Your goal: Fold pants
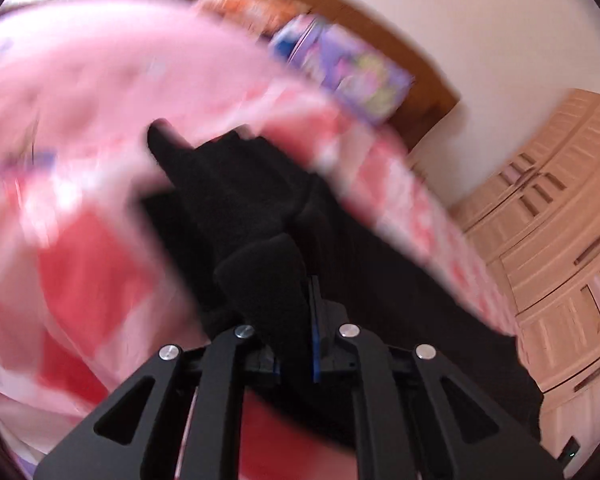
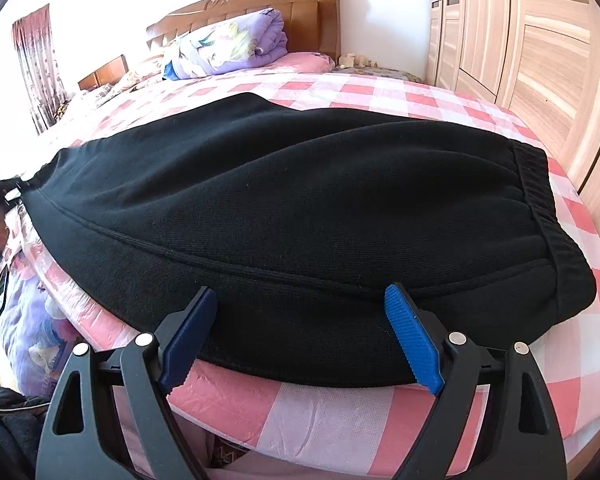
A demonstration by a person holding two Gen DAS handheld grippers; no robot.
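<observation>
The pants (image 2: 283, 216) are lying lengthwise-folded on the bed (image 2: 380, 92); cross-folds look left. The left gripper (image 1: 295, 312) is pinching one end; the right gripper (image 2: 300, 344) is gaping wide, holding nothing.

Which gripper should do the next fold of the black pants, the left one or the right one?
Probably the left. The left gripper is already shut on the pants, so it could carry that end over. The right gripper is open at the near edge, holding nothing.

The black pants (image 2: 283, 208) lie spread lengthwise across the pink checked bed (image 2: 500, 112), thick and fleecy, ribbed waistband (image 2: 540, 196) at the right, their near edge hanging slightly over the mattress side.
</observation>
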